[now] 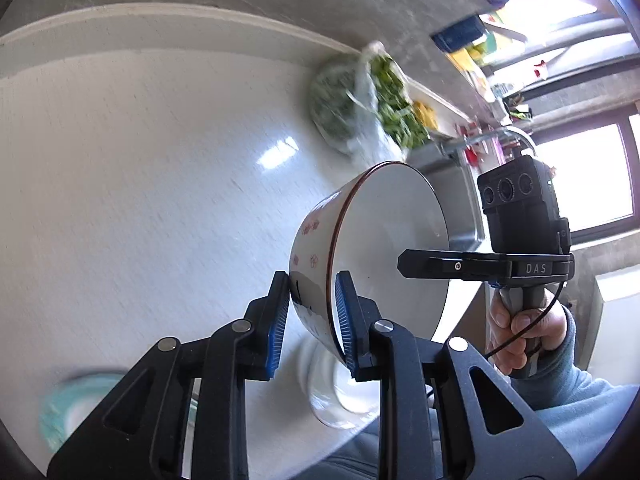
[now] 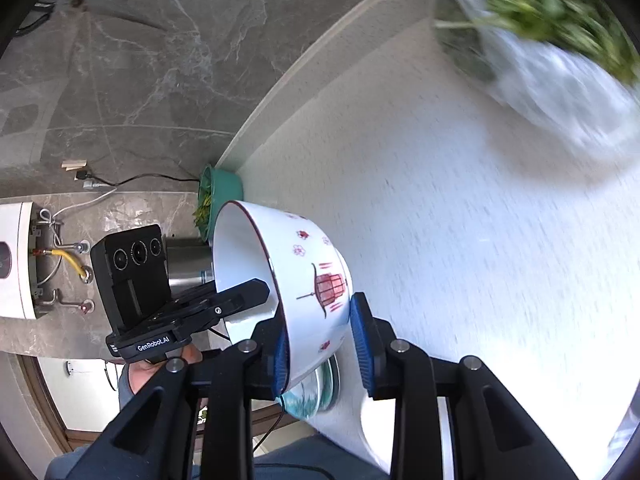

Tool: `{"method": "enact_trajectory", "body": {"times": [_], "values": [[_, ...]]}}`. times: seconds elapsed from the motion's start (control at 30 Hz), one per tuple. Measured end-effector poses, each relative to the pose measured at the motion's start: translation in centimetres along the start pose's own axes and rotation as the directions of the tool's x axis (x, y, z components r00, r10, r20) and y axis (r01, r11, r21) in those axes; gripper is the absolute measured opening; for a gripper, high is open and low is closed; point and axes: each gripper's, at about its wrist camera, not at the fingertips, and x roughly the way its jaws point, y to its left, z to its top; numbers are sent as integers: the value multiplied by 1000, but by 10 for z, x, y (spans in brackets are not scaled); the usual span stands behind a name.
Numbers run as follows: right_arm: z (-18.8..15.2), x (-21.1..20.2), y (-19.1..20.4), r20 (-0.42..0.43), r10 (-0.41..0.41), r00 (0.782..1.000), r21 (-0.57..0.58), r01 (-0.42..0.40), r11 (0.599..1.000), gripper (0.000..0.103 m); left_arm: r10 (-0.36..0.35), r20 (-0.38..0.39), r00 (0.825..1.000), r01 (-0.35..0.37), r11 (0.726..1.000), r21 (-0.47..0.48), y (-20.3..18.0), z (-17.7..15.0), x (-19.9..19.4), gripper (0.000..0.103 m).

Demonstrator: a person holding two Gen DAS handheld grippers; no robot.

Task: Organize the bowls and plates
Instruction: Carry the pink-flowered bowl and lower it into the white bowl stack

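Left gripper point(image 1: 310, 320) and right gripper point(image 2: 326, 344) fingers clamp one rim.

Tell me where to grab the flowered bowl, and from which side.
Grip the flowered bowl by its rim wall, one finger inside and one outside, approaching edge-on to the rim. It is tipped on its side with a thin, exposed rim. The left gripper straddles it this way.
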Motion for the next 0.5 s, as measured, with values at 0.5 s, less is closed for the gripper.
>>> {"method": "enact_trajectory", "body": {"times": [0.5], "values": [[-89, -34, -50, -24, -22, 999, 88, 24, 996, 32, -46, -97, 994, 41, 997, -58, -47, -104, 49, 21]]}}
